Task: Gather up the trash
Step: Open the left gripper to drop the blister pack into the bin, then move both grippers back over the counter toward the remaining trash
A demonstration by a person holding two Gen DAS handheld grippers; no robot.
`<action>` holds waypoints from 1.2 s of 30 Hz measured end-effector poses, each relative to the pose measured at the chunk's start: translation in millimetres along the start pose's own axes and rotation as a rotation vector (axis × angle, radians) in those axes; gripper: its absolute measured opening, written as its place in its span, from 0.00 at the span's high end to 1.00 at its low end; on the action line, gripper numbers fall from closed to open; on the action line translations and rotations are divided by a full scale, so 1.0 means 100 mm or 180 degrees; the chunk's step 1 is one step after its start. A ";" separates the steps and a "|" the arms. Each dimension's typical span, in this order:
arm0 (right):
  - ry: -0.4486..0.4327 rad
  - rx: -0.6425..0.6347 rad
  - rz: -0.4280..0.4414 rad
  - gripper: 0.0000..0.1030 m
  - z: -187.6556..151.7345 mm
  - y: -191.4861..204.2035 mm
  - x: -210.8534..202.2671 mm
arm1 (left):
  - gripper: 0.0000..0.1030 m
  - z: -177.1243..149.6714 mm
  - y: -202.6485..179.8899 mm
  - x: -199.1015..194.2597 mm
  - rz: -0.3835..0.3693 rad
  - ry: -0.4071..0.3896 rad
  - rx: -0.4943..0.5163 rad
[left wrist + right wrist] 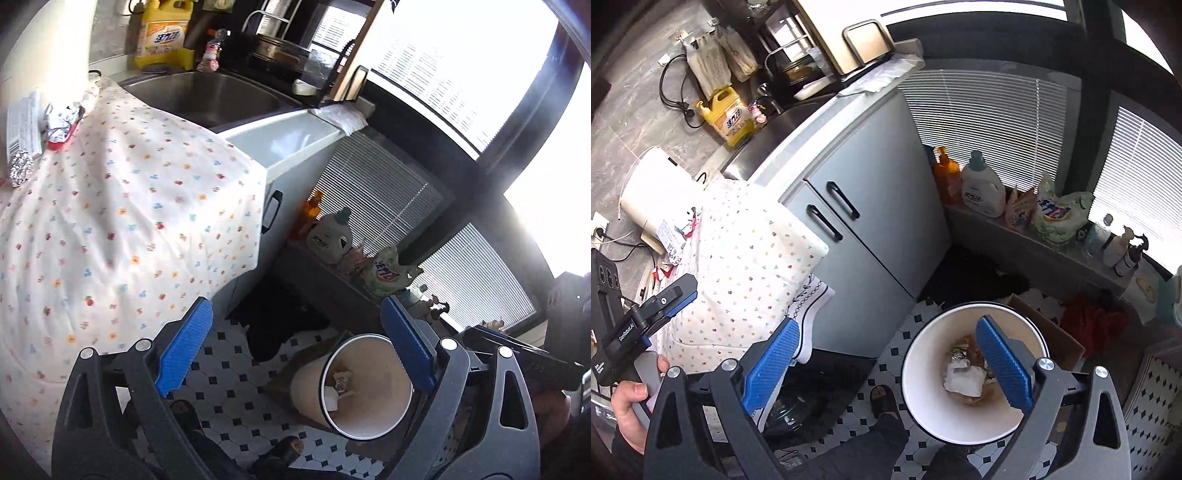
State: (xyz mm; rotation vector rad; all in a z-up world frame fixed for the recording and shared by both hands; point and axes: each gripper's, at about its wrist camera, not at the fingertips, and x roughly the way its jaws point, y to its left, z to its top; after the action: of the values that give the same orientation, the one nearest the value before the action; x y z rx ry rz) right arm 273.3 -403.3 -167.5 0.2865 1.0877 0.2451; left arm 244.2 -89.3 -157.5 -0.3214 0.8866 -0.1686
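A white trash bin (384, 413) (923, 373) stands on the tiled floor, with crumpled paper and scraps (962, 376) inside. My left gripper (295, 347) is open and empty, above the floor left of the bin. My right gripper (886, 365) is open and empty, its right finger over the bin's mouth. On the flowered tablecloth (122, 221) lie a foil wrapper (61, 122), a foil ball (20, 170) and a white packet (22, 125) at the far left. The left gripper also shows in the right wrist view (670, 302).
A sink (207, 96) with a yellow detergent jug (164, 37) is behind the table. A grey cabinet (864, 229) stands beside it. Bottles and bags line the window ledge (1034, 210). A cardboard box (1060, 336) lies behind the bin. My sandalled foot (884, 402) is near the bin.
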 end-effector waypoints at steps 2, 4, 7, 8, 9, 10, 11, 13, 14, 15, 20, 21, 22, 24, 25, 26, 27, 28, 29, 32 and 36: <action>0.0019 -0.0103 0.0047 0.08 0.07 0.21 0.08 | 0.11 0.05 0.22 -0.12 0.0084 -0.0091 -0.0096; 0.0039 -0.0199 0.0095 0.08 0.14 0.42 0.16 | 0.11 0.10 0.43 -0.24 0.0160 -0.0178 -0.0192; 0.0064 -0.0334 0.0158 0.08 0.21 0.73 0.26 | 0.11 0.15 0.74 -0.40 0.0262 -0.0297 -0.0330; 0.0072 -0.0374 0.0178 0.08 0.23 0.82 0.30 | 0.11 0.16 0.83 -0.45 0.0291 -0.0328 -0.0372; 0.0079 -0.0411 0.0195 0.08 0.25 0.91 0.33 | 0.11 0.18 0.91 -0.49 0.0322 -0.0356 -0.0408; 0.0086 -0.0446 0.0213 0.08 0.27 1.00 0.36 | 0.11 0.19 1.00 -0.53 0.0351 -0.0383 -0.0438; 0.0091 -0.0480 0.0232 0.08 0.29 1.10 0.39 | 0.11 0.21 1.08 -0.58 0.0377 -0.0413 -0.0469; 0.0090 -0.0555 0.0269 0.08 0.33 1.29 0.44 | 0.11 0.23 1.25 -0.66 0.0406 -0.0479 -0.0533; 0.0087 -0.0594 0.0286 0.08 0.35 1.38 0.46 | 0.11 0.24 1.32 -0.70 0.0424 -0.0508 -0.0558; 0.0083 -0.0632 0.0306 0.08 0.37 1.47 0.49 | 0.11 0.25 1.40 -0.74 0.0448 -0.0536 -0.0578; 0.0063 -0.0798 0.0393 0.08 0.46 1.94 0.63 | 0.11 0.31 1.78 -0.89 0.0546 -0.0663 -0.0695; 0.0059 -0.0824 0.0408 0.08 0.47 2.03 0.67 | 0.11 0.32 1.87 -0.92 0.0566 -0.0685 -0.0714; 0.0056 -0.0847 0.0422 0.08 0.48 2.11 0.71 | 0.11 0.33 1.96 -0.95 0.0586 -0.0704 -0.0733; 0.0051 -0.0891 0.0453 0.08 0.50 2.30 0.79 | 0.11 0.36 2.14 -0.99 0.0609 -0.0738 -0.0759; 0.0047 -0.0916 0.0462 0.08 0.51 2.39 0.84 | 0.11 0.39 2.23 -1.01 0.0628 -0.0757 -0.0757; 0.0044 -0.0934 0.0463 0.08 0.52 2.49 0.89 | 0.11 0.43 2.32 -1.03 0.0649 -0.0777 -0.0753; 0.0044 -0.0943 0.0471 0.08 0.53 2.57 0.94 | 0.11 0.47 2.41 -1.04 0.0665 -0.0799 -0.0754; 0.0042 -0.0949 0.0480 0.08 0.55 2.65 0.99 | 0.11 0.51 2.51 -1.06 0.0677 -0.0822 -0.0760; 0.0030 -0.0954 0.0486 0.08 0.56 2.73 1.04 | 0.11 0.55 2.60 -1.07 0.0690 -0.0842 -0.0768; -0.0003 -0.0927 0.0493 0.08 0.61 2.95 1.19 | 0.12 0.67 2.86 -1.06 0.0707 -0.0865 -0.0783; -0.0010 -0.0838 0.0485 0.08 0.66 3.19 1.33 | 0.17 0.82 3.14 -0.98 0.0726 -0.0785 -0.0776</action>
State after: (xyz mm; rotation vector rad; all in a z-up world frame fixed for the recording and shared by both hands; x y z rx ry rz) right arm 373.5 -67.1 -138.7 0.1336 1.0185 0.5191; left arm 250.7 249.8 -145.6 -0.4542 0.6929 0.1888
